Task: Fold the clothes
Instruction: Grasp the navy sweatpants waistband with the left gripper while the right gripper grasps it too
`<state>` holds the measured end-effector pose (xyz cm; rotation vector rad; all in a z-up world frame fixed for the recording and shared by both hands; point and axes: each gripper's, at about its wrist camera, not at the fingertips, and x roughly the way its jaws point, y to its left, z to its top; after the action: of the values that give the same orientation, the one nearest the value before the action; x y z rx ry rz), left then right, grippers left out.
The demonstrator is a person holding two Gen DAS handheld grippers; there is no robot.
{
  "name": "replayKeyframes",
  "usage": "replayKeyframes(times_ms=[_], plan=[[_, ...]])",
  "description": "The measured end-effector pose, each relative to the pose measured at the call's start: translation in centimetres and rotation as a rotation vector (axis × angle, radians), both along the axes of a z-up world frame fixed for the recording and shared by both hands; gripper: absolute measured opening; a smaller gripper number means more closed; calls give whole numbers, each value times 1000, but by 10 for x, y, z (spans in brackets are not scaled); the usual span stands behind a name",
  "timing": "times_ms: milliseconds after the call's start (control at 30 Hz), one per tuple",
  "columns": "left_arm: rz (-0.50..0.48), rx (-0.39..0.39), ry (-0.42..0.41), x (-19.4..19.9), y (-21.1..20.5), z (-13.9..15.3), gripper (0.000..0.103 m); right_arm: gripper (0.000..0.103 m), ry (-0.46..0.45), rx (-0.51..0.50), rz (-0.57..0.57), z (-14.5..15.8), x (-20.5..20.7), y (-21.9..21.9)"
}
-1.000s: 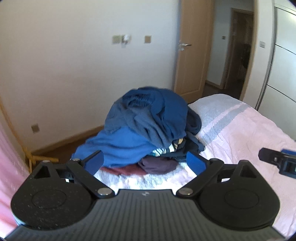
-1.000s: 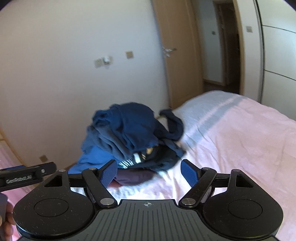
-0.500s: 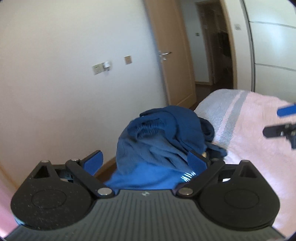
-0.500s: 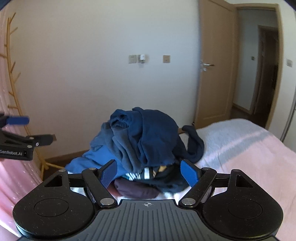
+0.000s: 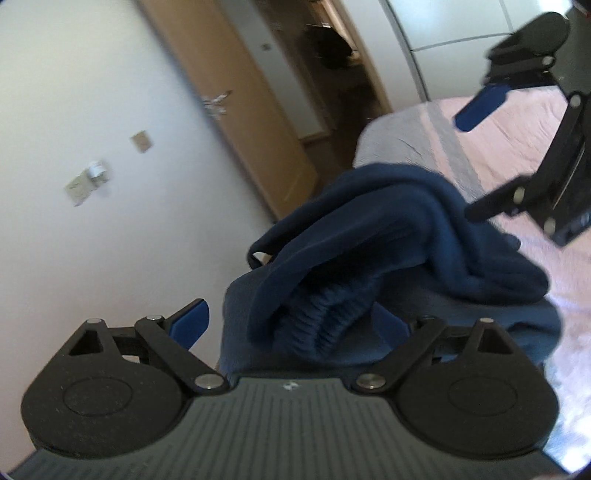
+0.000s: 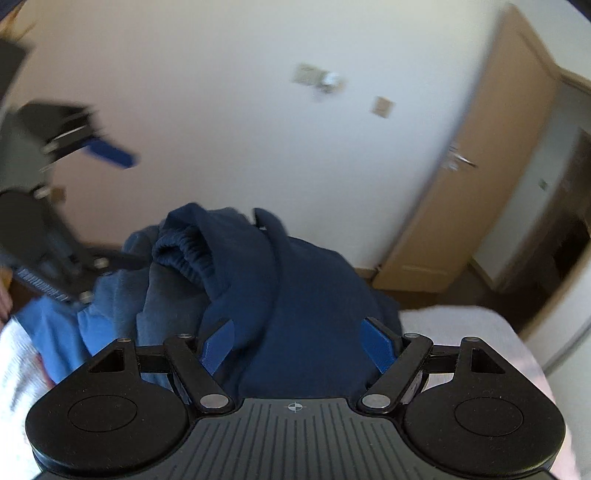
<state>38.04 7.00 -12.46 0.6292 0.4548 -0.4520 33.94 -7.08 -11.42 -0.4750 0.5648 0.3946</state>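
Note:
A heap of clothes lies on the bed, topped by a navy garment (image 5: 388, 221) (image 6: 295, 295) with a ribbed elastic band (image 5: 325, 317) (image 6: 184, 247). A grey-blue piece (image 6: 166, 295) and a light blue piece (image 6: 55, 332) lie under it. My left gripper (image 5: 291, 325) is open, tilted, with the navy cloth lying loosely between its blue pads; it also shows blurred in the right wrist view (image 6: 129, 210). My right gripper (image 6: 299, 343) is open over the navy garment from the other side and appears in the left wrist view (image 5: 463, 168).
The bed has a pink sheet (image 5: 517, 122) with a white and grey band (image 5: 406, 136). Behind the heap stand a white wall (image 6: 221, 110) with switch plates and a wooden door (image 6: 480, 184). White wardrobe doors (image 5: 443, 22) stand at the far right.
Both grippers have swept in and down onto the heap and rolled sideways. The navy garment now fills the gap between each pair of fingers. Each gripper looms larger in the other's view.

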Motion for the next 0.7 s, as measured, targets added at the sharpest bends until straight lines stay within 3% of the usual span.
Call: replayKeyframes(times_ms=[100, 167, 267, 300, 333, 367, 433, 567, 700], plan=[[-52, 28, 23, 29, 0, -15, 91, 79, 21, -47, 44, -20, 28, 18], [-73, 51, 42, 39, 1, -27, 83, 78, 24, -77, 60, -33, 41, 26], [-98, 67, 94, 49, -2, -39, 55, 75, 31, -116, 65, -48, 54, 31], [-102, 63, 111, 52, -4, -41, 41, 59, 37, -119, 71, -53, 56, 31], [-104, 59, 125, 54, -5, -43, 38, 50, 42, -114, 70, -55, 58, 29], [-98, 54, 120, 54, -5, -42, 36, 35, 43, -93, 55, -54, 59, 23], [-104, 19, 100, 49, -6, -30, 28, 19, 45, -52, 26, -50, 61, 12], [-169, -70, 15, 18, -15, 18, 21, 14, 22, 58, -52, -23, 52, -34], [-312, -106, -75, -40, -56, 75, 17, 12, -16, 202, -172, 20, 10, -111]])
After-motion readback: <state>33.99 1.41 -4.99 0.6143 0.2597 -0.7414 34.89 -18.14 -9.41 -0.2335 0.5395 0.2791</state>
